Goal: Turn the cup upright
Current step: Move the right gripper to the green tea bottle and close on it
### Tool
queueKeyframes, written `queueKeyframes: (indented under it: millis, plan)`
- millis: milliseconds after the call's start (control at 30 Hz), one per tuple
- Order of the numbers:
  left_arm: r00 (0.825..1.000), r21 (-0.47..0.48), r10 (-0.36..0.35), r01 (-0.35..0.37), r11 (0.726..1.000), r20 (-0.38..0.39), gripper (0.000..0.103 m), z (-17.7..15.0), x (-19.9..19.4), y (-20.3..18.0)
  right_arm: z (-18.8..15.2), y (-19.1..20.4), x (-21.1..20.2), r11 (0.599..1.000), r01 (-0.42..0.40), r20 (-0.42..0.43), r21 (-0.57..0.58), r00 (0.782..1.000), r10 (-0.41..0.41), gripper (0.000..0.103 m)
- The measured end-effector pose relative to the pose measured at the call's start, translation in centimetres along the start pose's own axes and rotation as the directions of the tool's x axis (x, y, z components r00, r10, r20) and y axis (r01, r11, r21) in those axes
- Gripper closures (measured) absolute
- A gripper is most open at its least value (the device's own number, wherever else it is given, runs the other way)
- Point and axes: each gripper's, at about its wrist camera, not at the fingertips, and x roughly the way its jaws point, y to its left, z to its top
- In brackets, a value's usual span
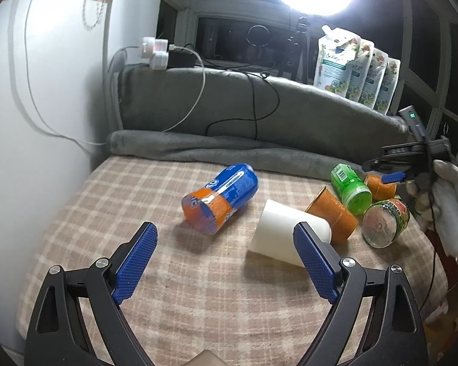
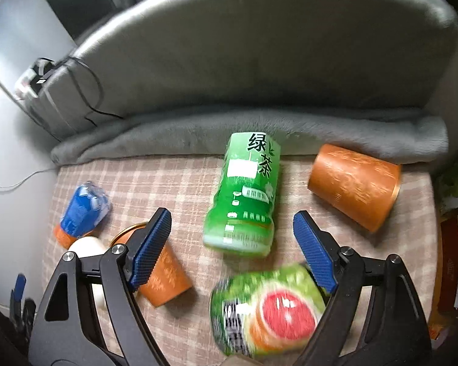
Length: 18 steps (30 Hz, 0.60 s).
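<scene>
Fingers of both the left gripper (image 1: 226, 257) and right gripper (image 2: 232, 245) gape wide, empty; white cup (image 1: 285, 233) and, seemingly, both orange cups (image 2: 354, 187) lie toppled, nothing righted yet.

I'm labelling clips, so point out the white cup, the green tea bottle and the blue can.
white cup (image 1: 279, 228), left wrist view, on its side wall
green tea bottle (image 2: 244, 195), right wrist view, mid label
blue can (image 1: 229, 195), left wrist view, mid body

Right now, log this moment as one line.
left gripper: open, empty | right gripper: open, empty | white paper cup: on side | two orange paper cups: on side
</scene>
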Motion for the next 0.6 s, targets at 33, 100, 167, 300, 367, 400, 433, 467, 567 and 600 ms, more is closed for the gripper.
queueKeyframes:
  millis: [33,100,167,300,367,400,433,467,567,600]
  plan:
    - [1.0,-0.01,0.0,0.0,1.0,-0.007,0.012,-0.1,0.1,0.3,0.6,-0.2,1.0,1.0,0.003,-0.036,0.008,0.999,-0.003,0.018]
    - [1.0,-0.021,0.003,-0.003,1.0,-0.015,0.012,-0.2,0.2,0.7,1.5,-0.4,2.3,0.999,0.033,-0.072,0.021,0.997,-0.032,0.018]
    - [1.0,-0.029,0.013,-0.013,0.999,-0.016,0.012,-0.2,0.2,1.1,2.2,-0.5,3.7,0.998,0.06,-0.108,0.014,0.992,-0.058,0.021]
    - [1.0,-0.042,0.023,-0.023,0.999,-0.013,0.012,-0.2,0.1,1.7,2.9,-0.8,5.9,0.996,0.082,-0.169,0.022,0.983,-0.078,0.025]
    - [1.0,-0.044,0.025,-0.026,0.999,-0.011,0.012,-0.1,0.1,1.8,3.0,-0.9,6.6,0.996,0.087,-0.19,0.026,0.978,-0.081,0.027]
    - [1.0,-0.045,0.026,-0.027,0.999,-0.011,0.012,-0.1,0.1,1.9,3.0,-0.9,6.9,0.996,0.086,-0.199,0.025,0.977,-0.08,0.027]
    - [1.0,-0.045,0.027,-0.027,0.999,-0.011,0.012,-0.1,0.1,1.9,3.1,-1.0,7.2,0.996,0.083,-0.208,0.023,0.975,-0.076,0.028]
    - [1.0,-0.045,0.027,-0.027,0.999,-0.011,0.012,-0.1,0.2,2.0,3.1,-0.9,7.3,0.996,0.082,-0.216,0.023,0.974,-0.075,0.03]
    - [1.0,-0.048,0.027,-0.028,0.998,-0.011,0.012,0.0,0.3,2.1,3.3,-0.8,7.3,0.997,0.08,-0.229,0.018,0.971,-0.073,0.033]
    - [1.0,-0.049,0.027,-0.027,0.998,-0.01,0.012,0.0,0.3,2.1,3.4,-0.8,7.3,0.997,0.076,-0.232,0.015,0.97,-0.07,0.034]
